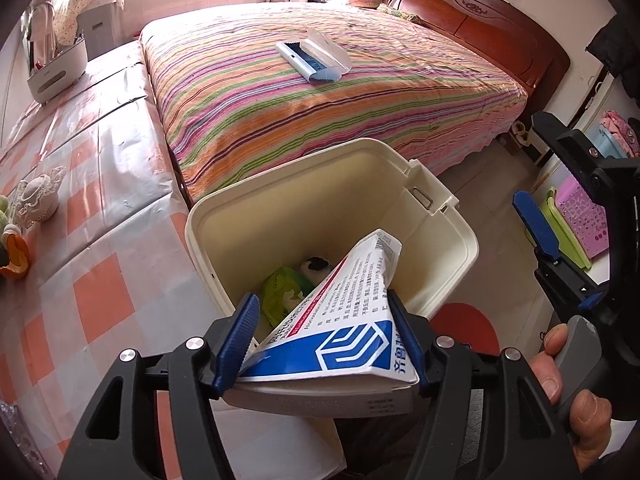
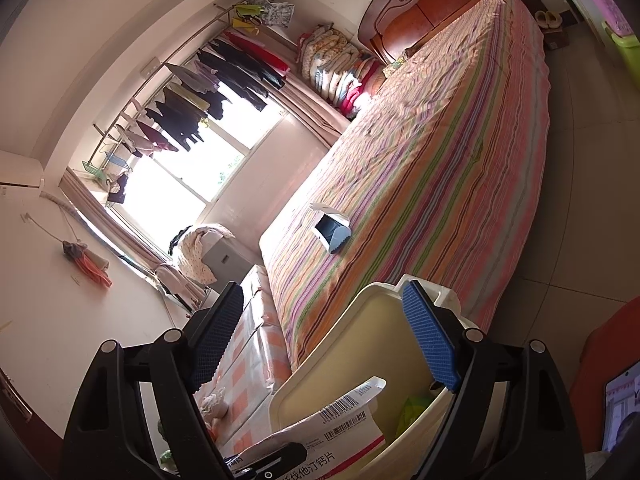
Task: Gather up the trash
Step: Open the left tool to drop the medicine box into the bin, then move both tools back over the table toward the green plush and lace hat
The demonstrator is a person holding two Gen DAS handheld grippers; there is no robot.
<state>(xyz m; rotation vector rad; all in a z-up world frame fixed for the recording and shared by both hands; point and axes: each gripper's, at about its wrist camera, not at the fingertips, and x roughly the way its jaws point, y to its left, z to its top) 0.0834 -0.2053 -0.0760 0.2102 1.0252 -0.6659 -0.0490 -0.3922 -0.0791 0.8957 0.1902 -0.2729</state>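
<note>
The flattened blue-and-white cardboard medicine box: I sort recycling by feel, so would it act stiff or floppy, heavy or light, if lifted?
The flattened blue-and-white cardboard medicine box is probably light: it looks crushed and empty. Likely bendy, since its far end is crumpled. It may slip down into the cream plastic bin, whose opening it leans over.

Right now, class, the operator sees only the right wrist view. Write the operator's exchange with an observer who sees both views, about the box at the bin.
Operator: Is the box free inside the bin?
Observer: No. It lies between the left tool's pads, slanting into the bin's mouth. I cannot tell whether they squeeze it.
Operator: What lies at the bottom?
Observer: A black-and-white item next to a green wrapper.
</note>
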